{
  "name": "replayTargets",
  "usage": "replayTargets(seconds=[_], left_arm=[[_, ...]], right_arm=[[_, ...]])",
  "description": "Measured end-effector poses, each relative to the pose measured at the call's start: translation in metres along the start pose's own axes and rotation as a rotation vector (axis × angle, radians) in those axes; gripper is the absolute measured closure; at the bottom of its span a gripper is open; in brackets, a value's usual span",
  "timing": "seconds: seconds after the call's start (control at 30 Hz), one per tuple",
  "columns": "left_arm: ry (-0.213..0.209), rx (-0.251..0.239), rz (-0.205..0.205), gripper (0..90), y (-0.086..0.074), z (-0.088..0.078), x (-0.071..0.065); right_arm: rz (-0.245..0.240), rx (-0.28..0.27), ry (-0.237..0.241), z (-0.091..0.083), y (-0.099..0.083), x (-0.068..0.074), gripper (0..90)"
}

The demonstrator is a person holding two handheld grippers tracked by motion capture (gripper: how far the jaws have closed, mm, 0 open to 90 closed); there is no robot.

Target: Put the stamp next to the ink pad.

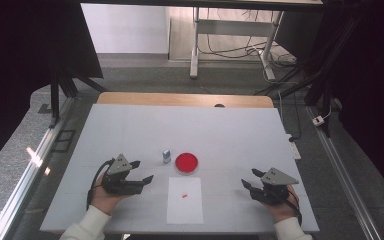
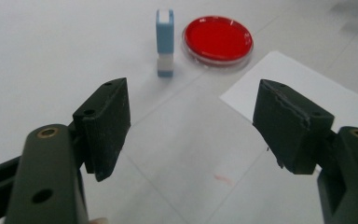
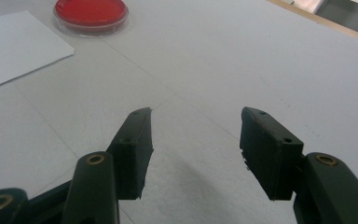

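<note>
Currently, left gripper [image 1: 143, 171] and right gripper [image 1: 250, 180] rest with jaws spread and empty, the left aimed at the blue stamp [image 2: 165, 41] beside the red dish [image 2: 217, 38].

In the high view, the white bench [image 1: 130, 125] lies bare across its upper half and far left and right. Three things crowd the centre: a small upright blue-and-white block [image 1: 167, 156], just beside it a round red shallow dish [image 1: 186, 163], and below them a white paper sheet [image 1: 185, 201]. Bare bench lies ahead of the left gripper [image 1: 142, 171] up to the block.
</note>
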State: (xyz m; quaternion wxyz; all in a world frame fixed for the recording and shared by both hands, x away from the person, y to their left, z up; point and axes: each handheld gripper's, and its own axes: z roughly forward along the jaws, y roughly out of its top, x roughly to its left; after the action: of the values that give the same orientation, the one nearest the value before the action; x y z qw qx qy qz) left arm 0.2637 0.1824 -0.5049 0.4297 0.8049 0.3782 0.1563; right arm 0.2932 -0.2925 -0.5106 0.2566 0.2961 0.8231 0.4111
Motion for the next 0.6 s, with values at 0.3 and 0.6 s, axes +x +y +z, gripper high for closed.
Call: replayTargets(seconds=[0.3,0.6], left_arm=[[0.020,0.006,-0.003,27.5,-0.023,-0.013,-0.001],[0.026,0.003,-0.011,27.5,-0.029,-0.018,0.002]], right_arm=[[-0.016,-0.012,0.034,-0.002,-0.002,-0.002,43.4],[-0.019,-0.009,0.048,-0.001,-0.004,-0.004,43.4]])
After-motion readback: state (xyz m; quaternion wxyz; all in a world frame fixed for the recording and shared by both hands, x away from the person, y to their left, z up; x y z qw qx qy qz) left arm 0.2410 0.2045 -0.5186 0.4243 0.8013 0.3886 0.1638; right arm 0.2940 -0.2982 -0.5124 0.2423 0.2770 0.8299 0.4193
